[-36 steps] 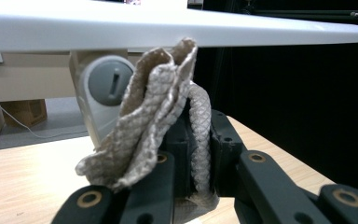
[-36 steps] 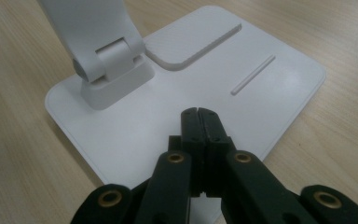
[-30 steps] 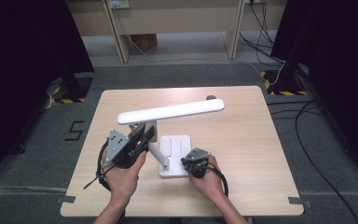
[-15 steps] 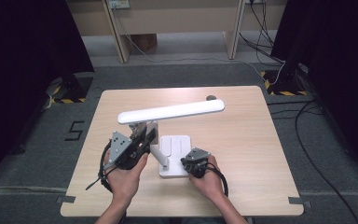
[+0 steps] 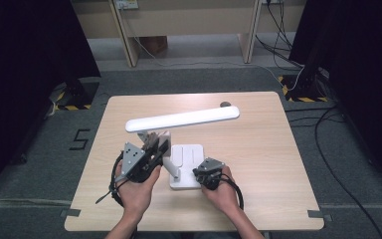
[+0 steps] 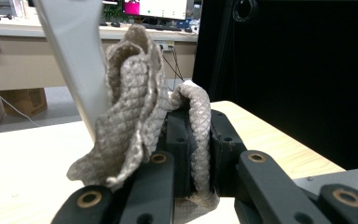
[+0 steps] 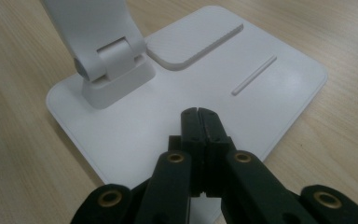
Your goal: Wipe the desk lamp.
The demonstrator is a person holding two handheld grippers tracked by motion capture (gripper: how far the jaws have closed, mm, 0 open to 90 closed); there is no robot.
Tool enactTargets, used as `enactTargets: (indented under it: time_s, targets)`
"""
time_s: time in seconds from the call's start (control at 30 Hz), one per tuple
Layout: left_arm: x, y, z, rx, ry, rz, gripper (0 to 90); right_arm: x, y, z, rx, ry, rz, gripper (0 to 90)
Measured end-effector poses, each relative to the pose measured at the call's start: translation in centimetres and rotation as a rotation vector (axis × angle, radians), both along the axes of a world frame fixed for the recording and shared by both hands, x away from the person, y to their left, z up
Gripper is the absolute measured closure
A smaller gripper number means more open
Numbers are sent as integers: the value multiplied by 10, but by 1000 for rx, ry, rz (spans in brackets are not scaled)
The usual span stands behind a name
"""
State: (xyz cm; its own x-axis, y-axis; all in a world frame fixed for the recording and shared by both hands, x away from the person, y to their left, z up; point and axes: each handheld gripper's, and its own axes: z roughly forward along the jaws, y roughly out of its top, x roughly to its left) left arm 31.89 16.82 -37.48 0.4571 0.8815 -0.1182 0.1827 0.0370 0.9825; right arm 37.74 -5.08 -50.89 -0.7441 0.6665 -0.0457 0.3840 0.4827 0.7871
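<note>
Left gripper (image 6: 186,154) fingers pinch soft, limp woven cloth (image 6: 135,112) against desk lamp (image 5: 181,119) arm. Right gripper (image 7: 199,116) fingers pressed together, pinning lamp base (image 7: 270,79) mid-desk. Lamp probably light, tippy; steady at base.

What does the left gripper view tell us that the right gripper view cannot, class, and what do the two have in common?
The left gripper view alone shows a grey woven cloth bunched and pinched in the left gripper, beside the lamp's arm. The right gripper view alone shows the lamp's flat white base, its hinge, and the right gripper with jaws closed, empty, over the base. Both share the wooden table and the white lamp.
</note>
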Motion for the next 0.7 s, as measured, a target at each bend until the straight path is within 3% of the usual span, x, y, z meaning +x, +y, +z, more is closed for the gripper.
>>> enactTargets:
  time_s: [0.7]
  targets:
    - [2,-4,-14,24,31,-14,804,0,0,0,0,1,1,900]
